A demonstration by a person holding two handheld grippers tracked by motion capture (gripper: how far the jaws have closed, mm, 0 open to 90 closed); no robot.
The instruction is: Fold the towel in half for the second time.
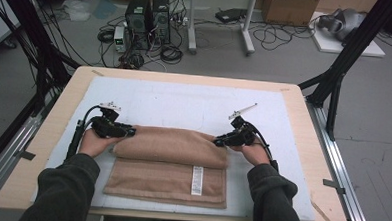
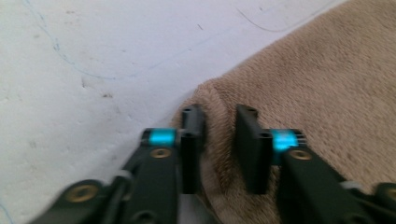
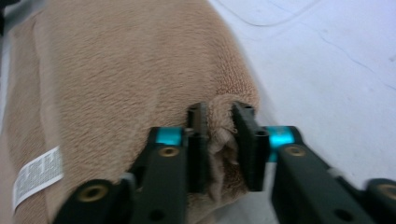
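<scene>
High view: one tan towel [image 1: 169, 164] lies at the lower centre of the frame on a white mat [image 1: 184, 102] that covers a light wooden table [image 1: 59, 104]. Two grippers work it, one at each end of the thick fold that makes up the towel's upper part. The left gripper [image 1: 128, 132], at centre left, is clenched on the fold's left corner; the right gripper [image 1: 218, 141], at centre right, is clenched on its right corner. Left gripper view and right gripper view each show a bunched ridge of terry cloth pinched between that gripper's two black jaws.

One white care label [image 1: 197, 179] sits on the towel's lower layer, toward its right side; its print is too small to read.

The towel's lower edge lies close to the mat's near edge, while a broad strip of bare mat stretches above the fold toward the top of the table. Narrower bare mat lies left and right of the towel.
</scene>
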